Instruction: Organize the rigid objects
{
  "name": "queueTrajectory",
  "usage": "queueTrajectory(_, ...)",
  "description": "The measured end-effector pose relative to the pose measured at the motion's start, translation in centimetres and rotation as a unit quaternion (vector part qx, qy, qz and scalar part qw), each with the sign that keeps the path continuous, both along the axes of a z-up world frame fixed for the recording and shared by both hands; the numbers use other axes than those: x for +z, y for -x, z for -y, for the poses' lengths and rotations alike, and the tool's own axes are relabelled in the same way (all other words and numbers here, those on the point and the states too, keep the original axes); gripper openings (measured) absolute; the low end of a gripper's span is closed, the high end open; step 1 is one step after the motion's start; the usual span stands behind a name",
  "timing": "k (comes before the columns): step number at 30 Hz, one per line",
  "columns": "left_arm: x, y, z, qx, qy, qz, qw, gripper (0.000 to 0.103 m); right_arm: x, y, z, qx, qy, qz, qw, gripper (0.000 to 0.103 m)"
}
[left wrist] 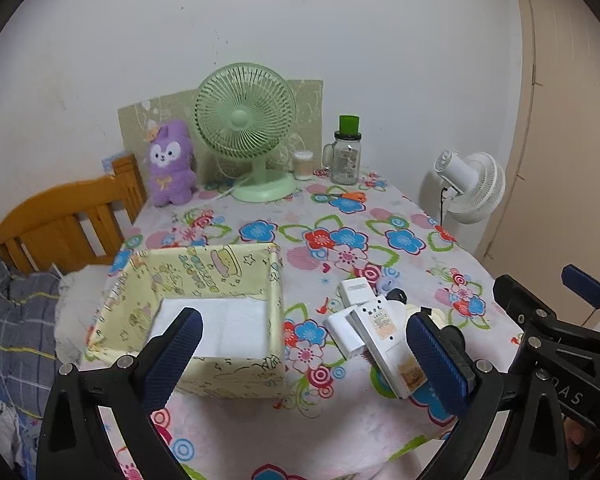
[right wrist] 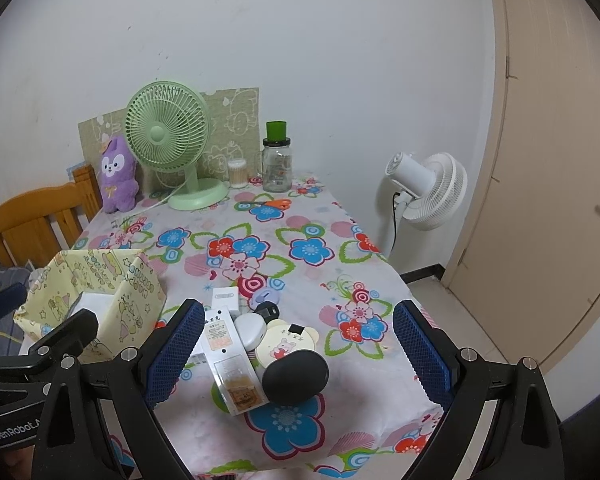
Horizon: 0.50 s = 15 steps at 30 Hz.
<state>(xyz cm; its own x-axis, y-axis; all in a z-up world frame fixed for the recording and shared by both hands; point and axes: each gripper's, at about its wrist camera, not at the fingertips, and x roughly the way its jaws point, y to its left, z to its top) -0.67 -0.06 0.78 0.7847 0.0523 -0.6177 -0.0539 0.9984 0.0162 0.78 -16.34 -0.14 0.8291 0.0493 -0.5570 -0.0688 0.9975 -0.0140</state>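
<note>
- Heaped near the front edge of the table [right wrist: 228,440]: a long white flat pack [right wrist: 230,360] with orange label, a glossy black oval case [right wrist: 296,374], a cream bear-shaped disc [right wrist: 286,342], a smooth white pebble-like case [right wrist: 249,330], a small white rectangular box [right wrist: 225,295], a lilac rounded piece [right wrist: 265,296].
- Just left of the heap: a soft-sided yellow fabric box [left wrist: 204,276] with cartoon print, a flat white item [left wrist: 224,326] on its floor.
- Spread wide over the heap, pinching nothing: right gripper [right wrist: 298,354], blue knurled pads.
- Spread wide likewise, empty: left gripper [left wrist: 300,360], straddling box corner and pack.
- Underneath: glossy floral tablecloth.
- Far end: ribbed green desk fan [left wrist: 244,120], fuzzy purple plush [left wrist: 170,164], glass mug jar [left wrist: 346,158] with green lid, orange-handled scissors [left wrist: 350,196].
- Seen whole only from the right wrist: black case, bear disc; box floor clearer from the left.
</note>
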Motion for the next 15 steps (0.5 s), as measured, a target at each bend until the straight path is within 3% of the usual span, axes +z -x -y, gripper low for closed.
queueTrajectory(5, 0.04, 0.04, -0.23, -0.007, 0.022, -0.005, 0.9997, 0.103, 0.08, 0.17, 0.3, 0.001, -0.006, 0.008, 1.0, 0.097)
queueTrajectory(11, -0.14, -0.07, -0.07, -0.007, 0.015, -0.028, 0.9995, 0.103, 0.05, 0.26, 0.38, 0.001, -0.011, 0.012, 1.0, 0.097)
queueTrajectory(15, -0.21, -0.01, -0.11, -0.011, 0.018, -0.016, 0.9996, 0.103, 0.12, 0.23, 0.36, 0.0, -0.005, 0.005, 1.0, 0.097)
